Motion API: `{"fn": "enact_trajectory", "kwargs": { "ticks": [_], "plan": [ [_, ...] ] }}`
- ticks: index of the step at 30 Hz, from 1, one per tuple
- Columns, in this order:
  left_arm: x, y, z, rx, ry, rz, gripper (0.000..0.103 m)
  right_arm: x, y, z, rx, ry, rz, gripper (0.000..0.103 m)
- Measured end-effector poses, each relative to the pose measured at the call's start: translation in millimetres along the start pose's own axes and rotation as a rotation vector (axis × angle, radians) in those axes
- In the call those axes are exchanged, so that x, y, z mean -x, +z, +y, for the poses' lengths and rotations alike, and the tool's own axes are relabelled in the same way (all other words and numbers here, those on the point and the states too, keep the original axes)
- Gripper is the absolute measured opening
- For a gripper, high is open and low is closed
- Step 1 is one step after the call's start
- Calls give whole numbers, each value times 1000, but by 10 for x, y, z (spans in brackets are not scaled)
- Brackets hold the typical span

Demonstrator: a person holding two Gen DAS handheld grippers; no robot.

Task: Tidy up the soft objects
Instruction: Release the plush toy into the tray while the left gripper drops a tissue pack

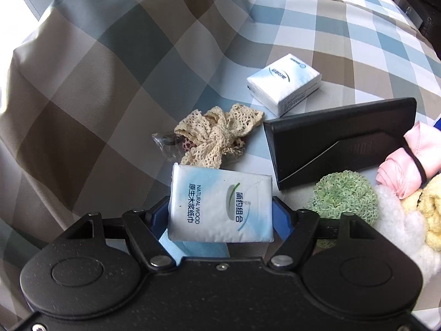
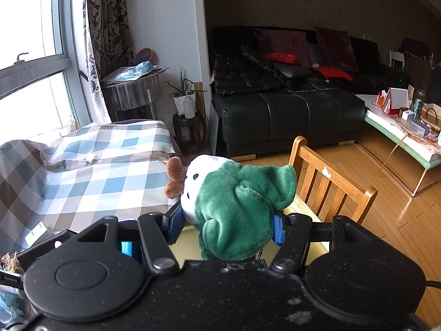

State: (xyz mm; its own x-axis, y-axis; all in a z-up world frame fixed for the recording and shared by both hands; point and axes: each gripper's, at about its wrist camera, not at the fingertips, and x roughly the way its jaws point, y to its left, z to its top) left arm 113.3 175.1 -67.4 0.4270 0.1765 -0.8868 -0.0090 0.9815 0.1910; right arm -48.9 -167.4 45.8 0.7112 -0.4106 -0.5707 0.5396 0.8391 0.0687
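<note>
Both carry loads: left gripper clamps a tissue pack near the black case; right gripper grips a plush toy, likely awaiting sorted placement.

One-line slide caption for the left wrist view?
Left claw shut on a tissue pack above a checked bedsheet, with a lace bow and black case beyond.

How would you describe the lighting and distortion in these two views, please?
Left wrist view: daylight from the upper left, blown out at that edge; the checked bedcover bulges with fisheye curvature; the tissue pack in the left claw is sharp. Right wrist view: the window is overexposed, the black sofa dim, and the plush toy evenly lit.
</note>
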Motion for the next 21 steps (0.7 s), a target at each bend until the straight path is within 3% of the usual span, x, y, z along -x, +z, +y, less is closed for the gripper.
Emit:
{"fn": "enact_trajectory", "kwargs": {
  "ticks": [8, 11, 21],
  "plan": [
    [650, 158, -142, -30, -52, -135, 69, -132, 18, -74, -46, -28, 75, 60],
    [871, 215, -338, -68, -114, -168, 69, -212, 5, -98, -64, -50, 116, 60],
    [1356, 117, -1461, -297, -320, -205, 69, -365, -80, -125, -74, -121, 183, 60]
  ]
}}
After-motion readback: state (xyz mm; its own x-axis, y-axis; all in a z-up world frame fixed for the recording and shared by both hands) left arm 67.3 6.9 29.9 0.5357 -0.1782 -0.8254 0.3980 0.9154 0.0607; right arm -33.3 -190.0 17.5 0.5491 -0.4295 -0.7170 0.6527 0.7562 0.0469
